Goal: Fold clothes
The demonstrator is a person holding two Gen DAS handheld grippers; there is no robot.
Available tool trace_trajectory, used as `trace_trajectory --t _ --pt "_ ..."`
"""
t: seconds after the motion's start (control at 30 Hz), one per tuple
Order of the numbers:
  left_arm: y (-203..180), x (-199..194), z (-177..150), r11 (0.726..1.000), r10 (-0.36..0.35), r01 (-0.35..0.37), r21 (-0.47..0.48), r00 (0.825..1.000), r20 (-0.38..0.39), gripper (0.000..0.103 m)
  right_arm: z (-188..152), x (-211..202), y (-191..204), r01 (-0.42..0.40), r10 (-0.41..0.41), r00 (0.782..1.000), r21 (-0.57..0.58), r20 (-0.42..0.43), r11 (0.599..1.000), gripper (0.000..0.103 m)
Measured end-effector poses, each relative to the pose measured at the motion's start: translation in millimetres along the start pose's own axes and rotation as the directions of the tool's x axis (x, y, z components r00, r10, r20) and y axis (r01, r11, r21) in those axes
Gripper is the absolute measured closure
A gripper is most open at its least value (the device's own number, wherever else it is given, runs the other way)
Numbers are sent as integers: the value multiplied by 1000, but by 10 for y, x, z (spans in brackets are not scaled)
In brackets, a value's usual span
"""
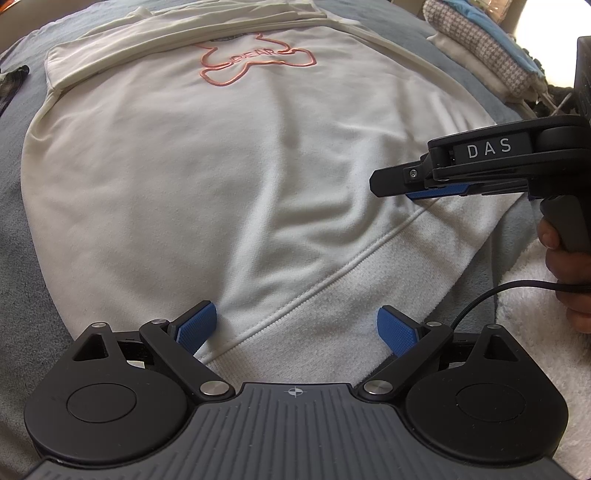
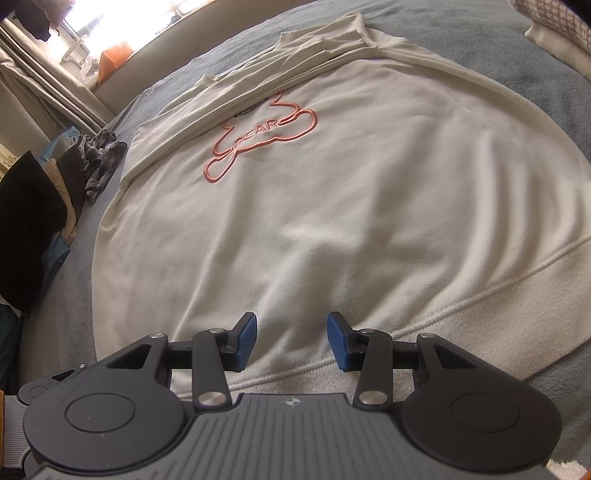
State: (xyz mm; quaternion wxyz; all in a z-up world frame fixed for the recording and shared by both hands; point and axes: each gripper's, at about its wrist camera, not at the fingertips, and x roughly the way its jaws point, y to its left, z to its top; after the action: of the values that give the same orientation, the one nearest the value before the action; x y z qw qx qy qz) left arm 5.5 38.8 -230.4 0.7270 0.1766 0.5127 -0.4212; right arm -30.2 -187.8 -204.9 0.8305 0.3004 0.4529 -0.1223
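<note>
A white sweatshirt (image 1: pixel 229 177) with a pink bear outline (image 1: pixel 255 61) lies flat, chest up, on a grey-blue bed cover (image 1: pixel 22 236). Its sleeves are folded across the top (image 2: pixel 280 51). My left gripper (image 1: pixel 295 326) stands open low over the ribbed hem (image 1: pixel 332 295), one blue pad on each side of the seam and nothing pinched. My right gripper (image 2: pixel 291 339) is open too, just above the hem band (image 2: pixel 480 295), with flat cloth beneath the gap. The left wrist view shows the right gripper (image 1: pixel 391 184) from the side, over the hem's right part, held by a hand (image 1: pixel 565 273).
A pile of dark and plaid clothes (image 2: pixel 55 192) lies off the bed's left side. Houndstooth and blue fabrics (image 1: pixel 491 40) are stacked at the far right. A white fluffy towel (image 1: pixel 535 332) and a black cable (image 1: pixel 491 295) lie near the right gripper's hand. A bright window (image 2: pixel 122 22) is behind.
</note>
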Motion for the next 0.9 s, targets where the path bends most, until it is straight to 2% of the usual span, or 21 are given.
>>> trace_trajectory --t 0.77,0.9 --pt "36 -77 -25 1000 -13 13 -16 1000 25 7 -4 11 9 10 -10 1000 2 0 1000 57" --pt "150 -187 -28 999 26 -23 -40 998 64 7 -5 14 7 9 -9 1000 5 1 1000 57"
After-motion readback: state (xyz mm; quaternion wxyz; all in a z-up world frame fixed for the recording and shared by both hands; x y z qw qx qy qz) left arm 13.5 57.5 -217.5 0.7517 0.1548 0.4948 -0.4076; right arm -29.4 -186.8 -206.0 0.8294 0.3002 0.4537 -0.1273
